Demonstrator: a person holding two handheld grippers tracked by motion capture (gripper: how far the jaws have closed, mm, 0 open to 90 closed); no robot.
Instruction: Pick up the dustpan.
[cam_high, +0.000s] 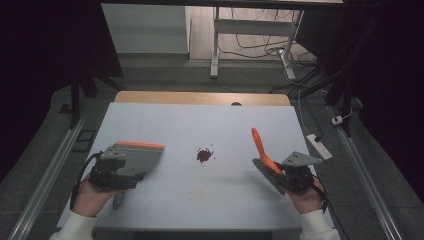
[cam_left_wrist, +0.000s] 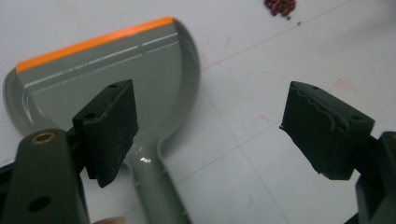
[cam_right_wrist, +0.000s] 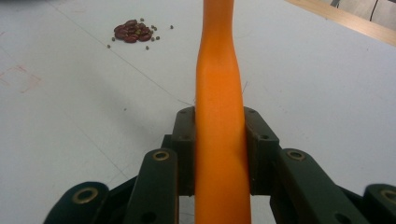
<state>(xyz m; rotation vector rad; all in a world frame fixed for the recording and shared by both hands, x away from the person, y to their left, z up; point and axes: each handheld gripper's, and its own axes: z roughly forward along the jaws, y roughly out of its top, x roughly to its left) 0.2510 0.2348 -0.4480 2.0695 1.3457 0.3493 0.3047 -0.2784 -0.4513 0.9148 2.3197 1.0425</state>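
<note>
two hand-held grippers work over the white table top (cam_high: 165, 125) in the high view. the left gripper (cam_high: 131, 169) sits at about eight o'clock from the table's middle, over the handle end of the grey plastic dustpan with an orange front lip (cam_high: 142, 154), whose lip points toward twelve o'clock. the small pile of dark red beans (cam_high: 204, 154) lies near the middle of the table, at three o'clock from the dustpan and well apart from it. the right gripper (cam_high: 281, 175) is at about four o'clock, clamped on the orange-handled brush with grey bristles (cam_high: 263, 152); the handle slants up toward eleven o'clock and the bristles trail toward five o'clock. a hand with a white sleeve backs each gripper at the bottom edge.

in the left gripper view the jaws stand wide apart. the dustpan (cam_left_wrist: 116, 79) lies flat on the table at ten o'clock, its handle running down toward six o'clock just beside the left pad, and i cannot tell if that pad touches it. the beans (cam_left_wrist: 280, 6) sit at one o'clock, at the top edge.

in the right gripper view the jaws are closed tight on the brush's handle (cam_right_wrist: 219, 116), which rises straight toward twelve o'clock. the beans (cam_right_wrist: 133, 30) lie on the table at eleven o'clock, with a few small specks scattered around them.
</note>
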